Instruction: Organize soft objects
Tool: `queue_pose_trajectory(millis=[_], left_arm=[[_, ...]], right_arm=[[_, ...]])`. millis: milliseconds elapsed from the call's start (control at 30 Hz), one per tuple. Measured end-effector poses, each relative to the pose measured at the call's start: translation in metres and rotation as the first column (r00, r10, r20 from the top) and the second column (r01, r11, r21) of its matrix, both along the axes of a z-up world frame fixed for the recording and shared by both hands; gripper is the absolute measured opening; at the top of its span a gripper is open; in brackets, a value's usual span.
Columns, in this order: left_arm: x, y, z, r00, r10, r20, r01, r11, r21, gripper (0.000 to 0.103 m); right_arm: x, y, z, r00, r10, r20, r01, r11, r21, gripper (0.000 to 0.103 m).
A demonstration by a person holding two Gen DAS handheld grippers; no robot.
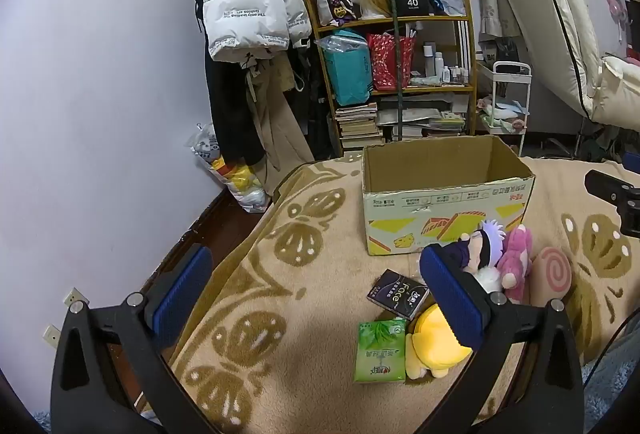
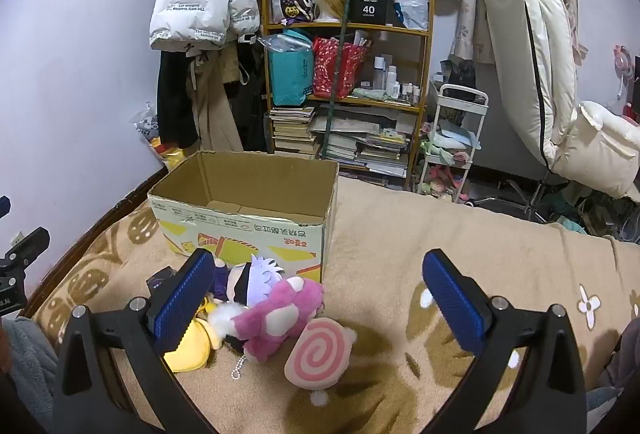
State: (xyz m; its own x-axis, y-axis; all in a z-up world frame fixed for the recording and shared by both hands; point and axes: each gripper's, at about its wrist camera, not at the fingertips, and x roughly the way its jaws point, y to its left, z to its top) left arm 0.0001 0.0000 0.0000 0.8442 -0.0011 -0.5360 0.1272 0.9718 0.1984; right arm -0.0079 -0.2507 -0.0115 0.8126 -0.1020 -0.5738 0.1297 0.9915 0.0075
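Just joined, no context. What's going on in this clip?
Nothing is picked up yet. A person holds the left hand-held gripper and the right hand-held gripper, both open and empty, above a blanket-covered bed. Plush toys and tissue packs lie in front of a cardboard box, which looks empty.

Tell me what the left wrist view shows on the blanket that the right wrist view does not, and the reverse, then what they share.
Only the left wrist view shows the green tissue pack clearly. The black packet is plain there, barely visible in the right view. Only the right wrist view shows the box's bare floor and a white flower pattern. Both show the cardboard box, pink plush, swirl cushion, yellow plush and white-haired doll, with open grippers holding nothing.
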Motion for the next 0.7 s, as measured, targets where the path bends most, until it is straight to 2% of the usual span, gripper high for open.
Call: queue_pose_trajectory(millis=[700], left_arm=[[-0.0024,-0.004,0.0005,1.0,-0.001,0.009,0.001,1.0,0.016,0.102]], right_arm=[[0.0007,-0.0012,-0.0003,1.0,-0.007,0.002,0.007,1.0,-0.006,0.103]])
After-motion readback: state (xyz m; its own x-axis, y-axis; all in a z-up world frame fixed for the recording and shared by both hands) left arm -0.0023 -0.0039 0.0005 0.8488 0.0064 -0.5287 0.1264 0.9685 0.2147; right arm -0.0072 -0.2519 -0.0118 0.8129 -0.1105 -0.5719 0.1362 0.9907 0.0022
